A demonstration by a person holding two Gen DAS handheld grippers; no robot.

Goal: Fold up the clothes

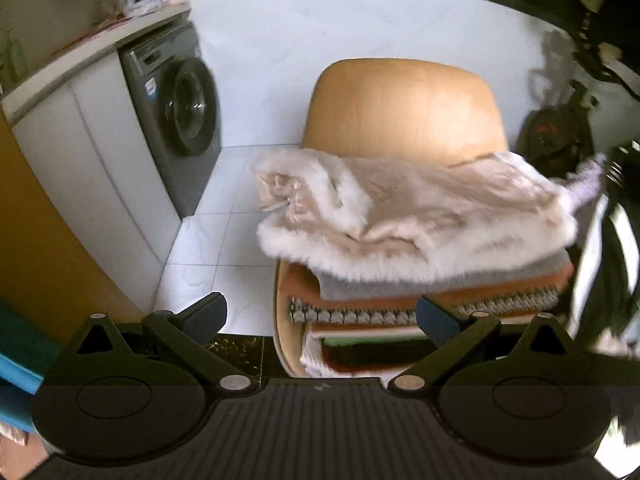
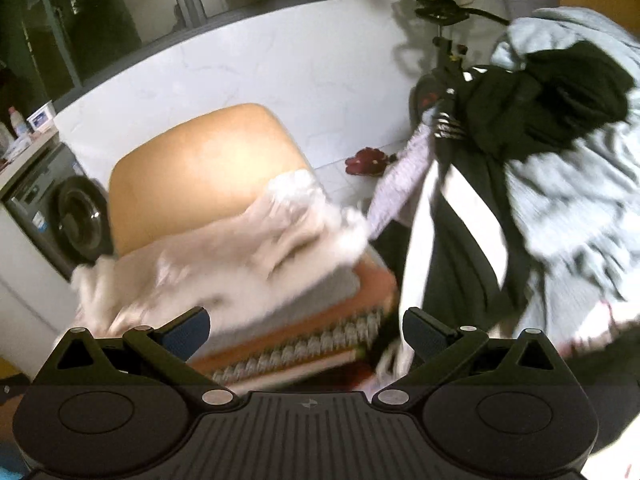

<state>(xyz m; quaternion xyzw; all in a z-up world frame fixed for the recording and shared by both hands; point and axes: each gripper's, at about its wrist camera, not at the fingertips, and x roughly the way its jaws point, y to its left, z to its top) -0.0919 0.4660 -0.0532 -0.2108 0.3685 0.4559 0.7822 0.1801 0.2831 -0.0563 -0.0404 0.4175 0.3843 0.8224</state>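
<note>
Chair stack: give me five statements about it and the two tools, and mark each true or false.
1. A fluffy cream garment lies on top of the folded stack. True.
2. The stack sits on the washing machine. False: it sits on the tan chair; the machine stands apart, under the counter.
3. The left tool is open and holds nothing. True.
4. The right tool is shut on a black garment. False: it is open and empty; the dark clothes hang to its right.
5. The washing machine's door hangs open. False: the round door is shut.
</note>
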